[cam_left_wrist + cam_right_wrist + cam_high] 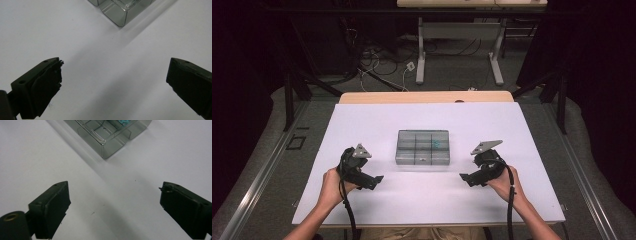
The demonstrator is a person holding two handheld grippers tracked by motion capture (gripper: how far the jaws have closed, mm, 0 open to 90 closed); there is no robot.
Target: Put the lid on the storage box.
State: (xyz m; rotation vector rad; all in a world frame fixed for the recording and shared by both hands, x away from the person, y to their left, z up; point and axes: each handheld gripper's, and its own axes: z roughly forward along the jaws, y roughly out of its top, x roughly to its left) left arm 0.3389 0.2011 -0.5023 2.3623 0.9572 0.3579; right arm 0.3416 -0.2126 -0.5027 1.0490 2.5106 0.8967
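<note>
One compartment box [422, 147], one teal piece [437, 144], two grippers, one table [362, 130].

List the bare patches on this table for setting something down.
Free: the white table left, right and behind the compartment box. Tighter: the front strip between left gripper and right gripper, both open.

A flat white rectangular tabletop [377, 125] with a light wooden strip [426, 97] along its far edge carries the scene, standing on a grey floor [272, 150]. Directly on it, about midway between left and right and a little toward the far side, rests a clear grey-tinted plastic organiser box [422, 147] divided into small compartments, and one compartment on its right holds a small teal item [437, 144]. The white surface around the box is bare.
</note>
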